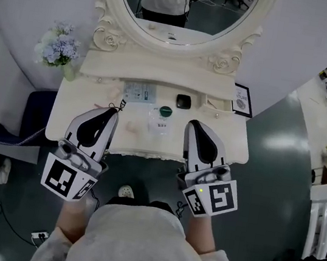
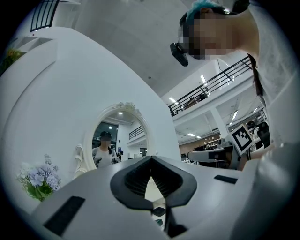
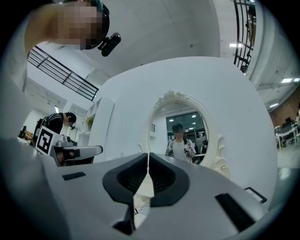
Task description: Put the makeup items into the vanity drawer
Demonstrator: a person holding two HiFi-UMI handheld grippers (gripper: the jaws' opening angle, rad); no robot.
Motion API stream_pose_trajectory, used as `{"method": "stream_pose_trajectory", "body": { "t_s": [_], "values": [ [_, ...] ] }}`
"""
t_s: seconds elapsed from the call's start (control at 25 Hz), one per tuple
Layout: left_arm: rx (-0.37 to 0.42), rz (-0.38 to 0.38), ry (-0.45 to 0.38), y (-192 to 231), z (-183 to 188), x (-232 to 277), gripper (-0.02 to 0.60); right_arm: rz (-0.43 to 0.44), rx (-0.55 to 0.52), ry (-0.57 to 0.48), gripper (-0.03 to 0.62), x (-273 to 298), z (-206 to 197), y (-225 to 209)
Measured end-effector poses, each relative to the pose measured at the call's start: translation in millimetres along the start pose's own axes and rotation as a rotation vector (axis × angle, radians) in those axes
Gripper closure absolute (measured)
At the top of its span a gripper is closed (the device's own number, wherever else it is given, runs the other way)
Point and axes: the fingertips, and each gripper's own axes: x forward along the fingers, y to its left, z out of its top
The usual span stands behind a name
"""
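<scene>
While left gripper (image 1: 118,108) and right gripper (image 1: 192,125) both sit clenched, empty, makeup items (image 1: 165,112) lie on vanity top (image 1: 235,145) between them. Risk: advancing with shut tips shoves items away instead of grasping.

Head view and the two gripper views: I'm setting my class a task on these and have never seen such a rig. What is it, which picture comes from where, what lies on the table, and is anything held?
There is no robot: a person holds a two-jaw gripper in each hand. The head view looks down from a camera on the person's head at the left gripper, the right gripper and a vanity table with an oval mirror. The other two pictures come from a camera on each gripper, looking along its jaws. On the table lie a green-lidded jar, a small black case and a clear packet; flowers stand at its left end. Both grippers are shut and hold nothing.
</scene>
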Motion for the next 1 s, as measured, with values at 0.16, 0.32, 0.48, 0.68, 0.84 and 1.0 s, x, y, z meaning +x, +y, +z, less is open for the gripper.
{"method": "stream_pose_trajectory", "body": {
  "t_s": [0.16, 0.32, 0.48, 0.68, 0.84, 1.0],
  "values": [
    [-0.013, -0.018, -0.003, 10, -5, 1, 0.568, -0.025, 0.004, 0.007, 0.570, 3, -5, 3],
    [-0.026, -0.042, -0.003, 12, -11, 7, 0.568, -0.049, 0.002, 0.017, 0.570, 2, -8, 0],
    [-0.032, -0.065, -0.004, 11, -15, 17, 0.568, -0.066, -0.003, 0.028, 0.569, 3, -12, -8],
    [-0.033, -0.072, 0.001, 16, -19, 34, 0.568, -0.066, -0.004, 0.033, 0.571, 17, -14, -20],
    [-0.025, -0.064, 0.000, 25, -21, 49, 0.568, -0.047, -0.010, 0.043, 0.570, 34, -17, -29],
    [-0.026, -0.048, -0.002, 32, -23, 65, 0.568, -0.022, -0.015, 0.059, 0.571, 50, -21, -39]
  ]
}}
